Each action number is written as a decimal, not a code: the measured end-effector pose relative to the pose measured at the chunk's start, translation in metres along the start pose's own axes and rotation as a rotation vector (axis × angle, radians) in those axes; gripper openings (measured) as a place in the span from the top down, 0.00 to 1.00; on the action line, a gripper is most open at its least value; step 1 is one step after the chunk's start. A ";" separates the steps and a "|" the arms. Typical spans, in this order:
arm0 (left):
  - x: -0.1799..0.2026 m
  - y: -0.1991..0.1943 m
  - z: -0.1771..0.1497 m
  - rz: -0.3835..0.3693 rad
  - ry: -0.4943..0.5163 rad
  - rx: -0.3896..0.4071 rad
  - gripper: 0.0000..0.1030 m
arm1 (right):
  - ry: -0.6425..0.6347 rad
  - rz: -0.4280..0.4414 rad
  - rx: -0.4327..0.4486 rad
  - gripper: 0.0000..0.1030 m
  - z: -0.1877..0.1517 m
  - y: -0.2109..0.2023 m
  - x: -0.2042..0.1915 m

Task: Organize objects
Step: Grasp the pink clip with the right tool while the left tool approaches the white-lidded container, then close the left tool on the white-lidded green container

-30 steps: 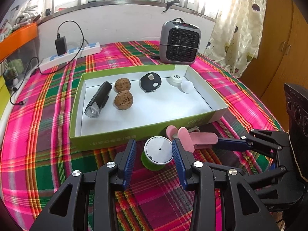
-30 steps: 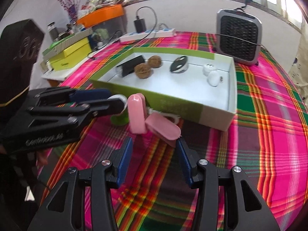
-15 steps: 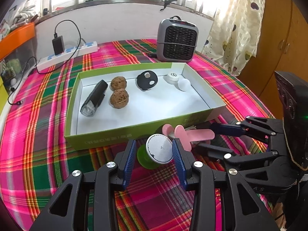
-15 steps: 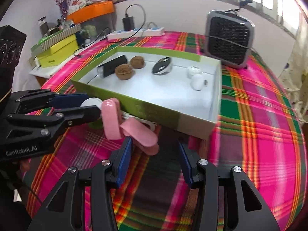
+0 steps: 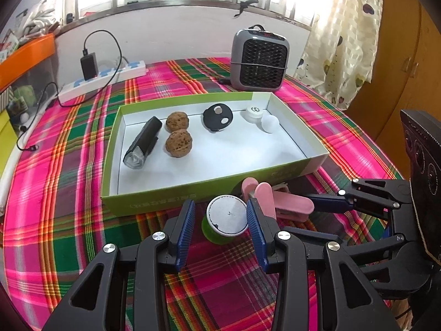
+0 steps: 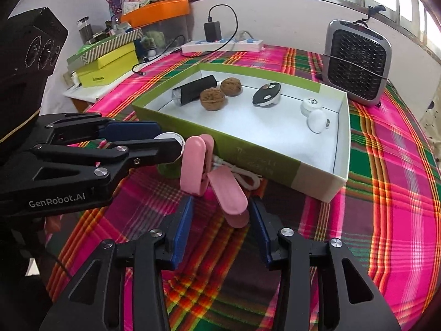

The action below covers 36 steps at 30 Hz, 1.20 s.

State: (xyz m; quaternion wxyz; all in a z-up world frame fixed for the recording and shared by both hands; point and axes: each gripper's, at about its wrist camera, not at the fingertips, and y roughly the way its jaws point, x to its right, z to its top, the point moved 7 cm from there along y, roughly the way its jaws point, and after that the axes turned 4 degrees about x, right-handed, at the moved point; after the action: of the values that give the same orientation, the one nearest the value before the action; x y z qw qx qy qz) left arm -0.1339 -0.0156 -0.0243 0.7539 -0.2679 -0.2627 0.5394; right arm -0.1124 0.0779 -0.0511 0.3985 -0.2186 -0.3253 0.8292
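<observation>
A green jar with a white lid (image 5: pixel 227 219) stands on the plaid cloth in front of the box. My left gripper (image 5: pixel 220 227) is open around it, with a gap showing at the left finger. In the right wrist view the left gripper (image 6: pixel 165 143) hides most of the jar (image 6: pixel 168 169). A pink clip (image 6: pixel 220 190) lies beside the jar on a white cord (image 6: pixel 248 178). My right gripper (image 6: pixel 220 220) straddles the clip's handle with its jaws closing, and its pads are not pressing. The left wrist view shows the right gripper (image 5: pixel 308 215) at the clip (image 5: pixel 292 207).
The green box (image 5: pixel 193 193) holds a black flashlight (image 5: pixel 143 146), two walnuts (image 5: pixel 178 143), a black disc (image 5: pixel 217 117) and two small white pieces (image 5: pixel 261 118). A grey heater (image 5: pixel 260 60) and a power strip (image 5: pixel 102 80) stand behind it. Yellow boxes (image 6: pixel 107 66) are at the far left.
The right gripper has come forward over the pink clip and its fingers stand closer together. The left gripper stays around the jar as before.
</observation>
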 end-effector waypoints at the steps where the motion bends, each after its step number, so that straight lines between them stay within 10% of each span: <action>1: 0.000 0.000 0.000 0.000 0.000 0.000 0.64 | 0.002 -0.002 -0.001 0.61 0.000 0.001 0.000; 36: 0.003 0.006 0.000 0.053 0.035 -0.020 0.64 | 0.011 -0.089 0.012 0.82 0.003 0.001 0.010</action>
State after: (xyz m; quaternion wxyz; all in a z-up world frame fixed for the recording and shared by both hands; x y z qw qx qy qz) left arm -0.1370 -0.0115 -0.0279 0.7411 -0.2918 -0.2475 0.5517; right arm -0.1208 0.0840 -0.0504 0.4383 -0.2062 -0.3275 0.8113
